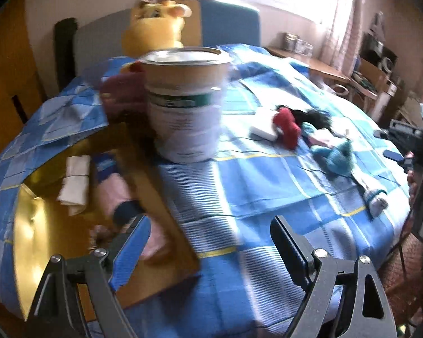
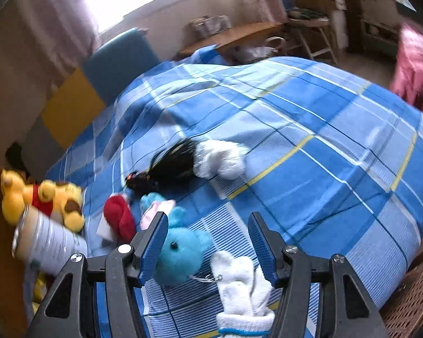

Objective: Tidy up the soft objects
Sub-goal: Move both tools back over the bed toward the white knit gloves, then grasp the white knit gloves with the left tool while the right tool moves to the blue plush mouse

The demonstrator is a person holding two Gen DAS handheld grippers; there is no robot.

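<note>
Left gripper (image 1: pixel 211 242) gaping, empty, over blue checked bedspread (image 1: pixel 268 186), right gripper (image 2: pixel 208 242) parted, empty, above blue plush (image 2: pixel 180 256) and white sock (image 2: pixel 239 290), red plush (image 2: pixel 118 217) left, black-and-white plush (image 2: pixel 200 160) farther, tin can (image 1: pixel 186 104) and yellow bear (image 2: pixel 42 200) far left.

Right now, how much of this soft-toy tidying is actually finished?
Partly. Rolled cloths already lie in the yellow box. Nothing is in hand: left gripper and right gripper are both open and empty. Left on the bedspread: blue plush, white sock, red toy, black-and-white toy.
</note>
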